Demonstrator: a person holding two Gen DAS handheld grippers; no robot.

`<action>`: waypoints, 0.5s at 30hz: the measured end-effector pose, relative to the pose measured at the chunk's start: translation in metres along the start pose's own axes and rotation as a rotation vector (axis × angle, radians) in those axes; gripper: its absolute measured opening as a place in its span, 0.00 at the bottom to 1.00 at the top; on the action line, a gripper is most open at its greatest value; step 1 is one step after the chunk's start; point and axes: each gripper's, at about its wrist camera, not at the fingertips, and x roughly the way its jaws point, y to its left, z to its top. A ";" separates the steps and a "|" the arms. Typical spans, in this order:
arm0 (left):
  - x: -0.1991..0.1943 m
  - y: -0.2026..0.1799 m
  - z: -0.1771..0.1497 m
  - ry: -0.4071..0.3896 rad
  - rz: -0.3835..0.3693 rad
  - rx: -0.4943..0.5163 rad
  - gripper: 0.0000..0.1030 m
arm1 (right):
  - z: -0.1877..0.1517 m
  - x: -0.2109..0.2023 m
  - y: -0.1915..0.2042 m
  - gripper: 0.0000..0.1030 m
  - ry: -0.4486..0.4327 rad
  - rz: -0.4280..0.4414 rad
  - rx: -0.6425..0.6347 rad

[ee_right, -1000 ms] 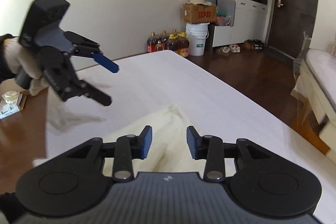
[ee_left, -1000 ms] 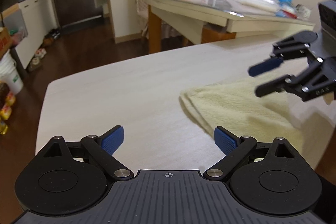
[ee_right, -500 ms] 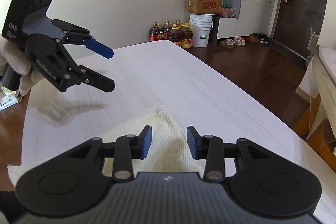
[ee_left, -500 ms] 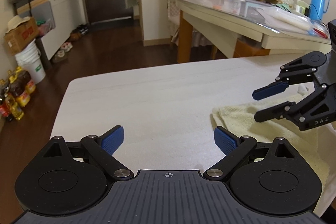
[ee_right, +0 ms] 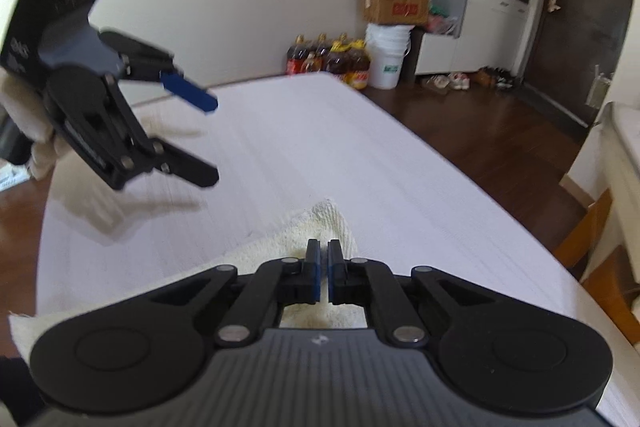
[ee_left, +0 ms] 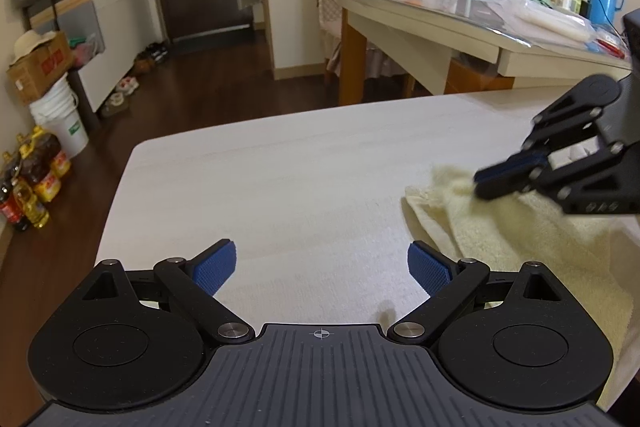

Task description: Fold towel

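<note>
You are working over a pale, wood-grained table point(ee_left: 280, 187) that fills most of both views; its rounded near-left corner shows in the left wrist view, with dark wood floor beyond it. The cream terry towel point(ee_left: 520, 227) lies on the right side of that table as the left camera sees it, rumpled, with one corner pointing toward the table's middle and its far side draping off the table's edge at the lower right. In the right wrist view the same towel point(ee_right: 304, 227) sits directly under and ahead of your right tool.

Your left gripper point(ee_left: 320, 267) is spread wide, blue pads far apart, holding nothing, above bare table just left of the towel's edge. From the right camera it point(ee_right: 212, 139) hangs clear of the surface, casting a shadow on the table.

Your right gripper point(ee_right: 323, 259) has its fingers drawn almost together, only a thin slit between the pads, at the towel's raised corner. The left camera shows cloth bunched at its tips point(ee_left: 486, 183), so it appears to pinch the towel there, though motion blur softens the contact.
</note>
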 end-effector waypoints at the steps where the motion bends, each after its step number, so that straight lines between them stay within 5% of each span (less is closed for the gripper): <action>1: -0.002 -0.002 0.001 -0.003 -0.003 0.006 0.93 | -0.001 -0.011 0.001 0.04 -0.023 -0.008 0.007; 9: -0.018 -0.013 0.005 -0.029 -0.018 0.037 0.93 | -0.033 -0.100 0.001 0.04 -0.171 -0.104 0.123; 15: -0.019 -0.024 0.006 -0.020 -0.022 0.067 0.93 | -0.100 -0.152 -0.007 0.04 -0.201 -0.161 0.306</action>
